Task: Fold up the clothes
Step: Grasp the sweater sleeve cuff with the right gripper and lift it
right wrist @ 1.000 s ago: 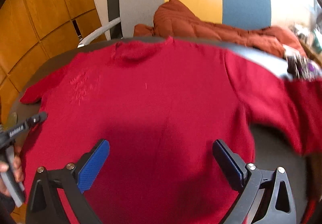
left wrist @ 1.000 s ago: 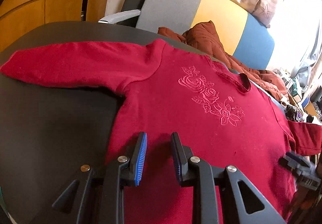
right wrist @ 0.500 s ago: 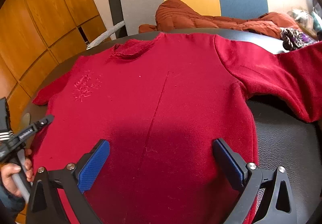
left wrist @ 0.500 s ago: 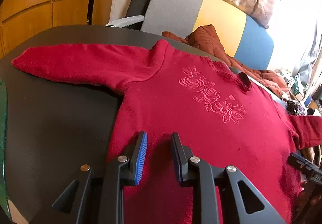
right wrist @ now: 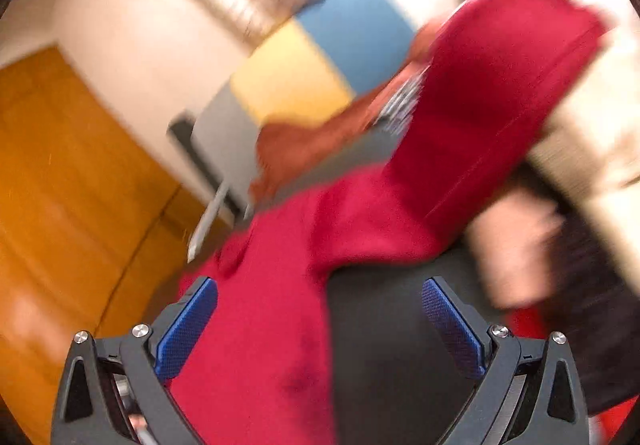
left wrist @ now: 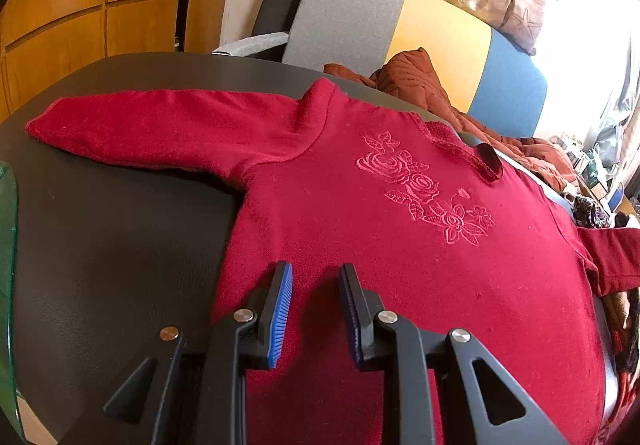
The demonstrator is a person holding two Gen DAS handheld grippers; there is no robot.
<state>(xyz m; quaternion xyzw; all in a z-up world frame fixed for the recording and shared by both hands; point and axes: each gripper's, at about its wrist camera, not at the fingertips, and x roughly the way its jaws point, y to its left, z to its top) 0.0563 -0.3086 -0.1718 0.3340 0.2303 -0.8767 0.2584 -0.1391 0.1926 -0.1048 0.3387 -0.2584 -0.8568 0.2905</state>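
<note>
**On the dark table: sweater flat, sleeves run sideways**

On the left, the left sleeve (left wrist: 168, 129) lies straight out across the table (left wrist: 100, 245), long axis left-right. The left gripper (left wrist: 314, 313) hovers over the red sweater (left wrist: 400, 245) near its hem, fingers slightly apart, nothing between. The right gripper (right wrist: 320, 325), jaws wide and empty, faces the right sleeve (right wrist: 480, 105), which trails off the edge. Blurred view. Right hand looks nearer that sleeve.
</note>
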